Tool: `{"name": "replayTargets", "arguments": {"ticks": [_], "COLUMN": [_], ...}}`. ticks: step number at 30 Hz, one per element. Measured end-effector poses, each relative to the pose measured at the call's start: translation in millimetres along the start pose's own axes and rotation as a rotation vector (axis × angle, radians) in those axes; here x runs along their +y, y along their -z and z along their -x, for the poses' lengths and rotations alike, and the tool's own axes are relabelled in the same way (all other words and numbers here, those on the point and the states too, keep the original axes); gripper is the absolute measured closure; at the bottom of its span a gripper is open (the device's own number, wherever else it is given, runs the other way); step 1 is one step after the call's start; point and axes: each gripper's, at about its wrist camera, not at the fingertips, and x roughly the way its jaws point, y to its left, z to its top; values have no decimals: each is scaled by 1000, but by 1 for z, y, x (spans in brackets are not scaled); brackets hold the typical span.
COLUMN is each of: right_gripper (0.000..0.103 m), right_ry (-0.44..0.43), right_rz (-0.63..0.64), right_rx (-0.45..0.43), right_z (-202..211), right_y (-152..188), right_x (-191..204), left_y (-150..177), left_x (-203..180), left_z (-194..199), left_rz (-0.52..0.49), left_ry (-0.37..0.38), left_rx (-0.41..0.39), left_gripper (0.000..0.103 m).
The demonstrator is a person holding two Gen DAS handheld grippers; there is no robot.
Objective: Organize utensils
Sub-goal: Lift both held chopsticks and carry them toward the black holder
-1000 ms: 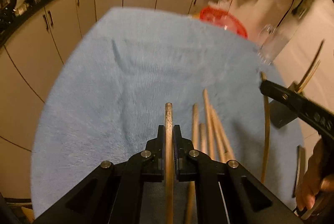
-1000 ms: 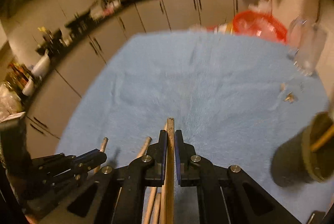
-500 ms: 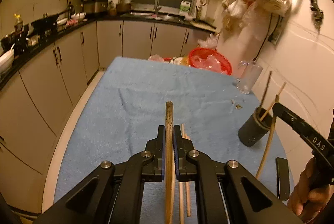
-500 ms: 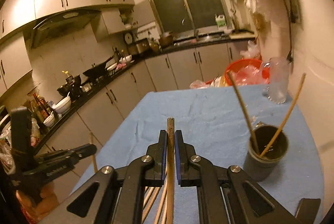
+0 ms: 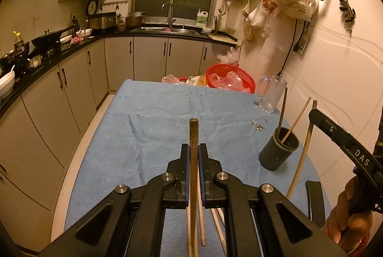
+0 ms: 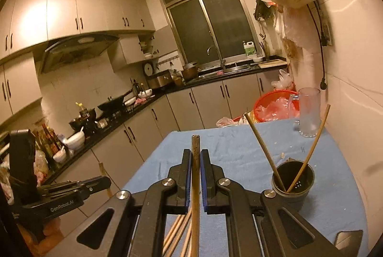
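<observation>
Left tool (image 5: 194, 156): jaws closed on one chopstick (image 5: 193, 135), gripped a little below its blunt top end, the shaft running back under the tool. Right tool (image 6: 196, 156): jaws likewise clamped on a second chopstick (image 6: 195, 147), same hold near the top. Both tools are held above the surface (image 5: 148, 118), which is covered with a blue towel.

Dark holder cup (image 6: 293, 181) stands on the towel near the right edge, close to the wall; two chopsticks already lean in it, splayed apart. More loose chopsticks (image 5: 202, 226) lie on the towel below the tools.

Handling, judged: the sticks are light, stiff and thin, probably wood or bamboo; smooth enough to pivot in a narrow pinch. A hold near one end leaves the long free end to swing; a grip nearer the middle would steady it, though the end grip suits dropping it tip-first into the cup.

Room: the middle of the towel is open. The cup mouth is small and partly taken by the leaning sticks. A glass mug (image 6: 308, 111) stands beyond the cup, a red basket (image 5: 229, 77) at the far edge. Wall on the right limits sideways approach.
</observation>
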Motion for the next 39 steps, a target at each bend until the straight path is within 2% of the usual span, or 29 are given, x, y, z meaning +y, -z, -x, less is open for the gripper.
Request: {"name": "replayTargets", "arguments": {"ticks": [39], "right_gripper": [96], "right_ry": [16], "right_rz": [-80], "right_rx": [-45], "right_z": [25], "right_y": [-2], "right_x": [-38], "left_y": [0], "left_x": [-39], "left_z": [-4], "left_rz": [-91], "left_ry": [-30], "left_rx": [29], "left_gripper": [96]}}
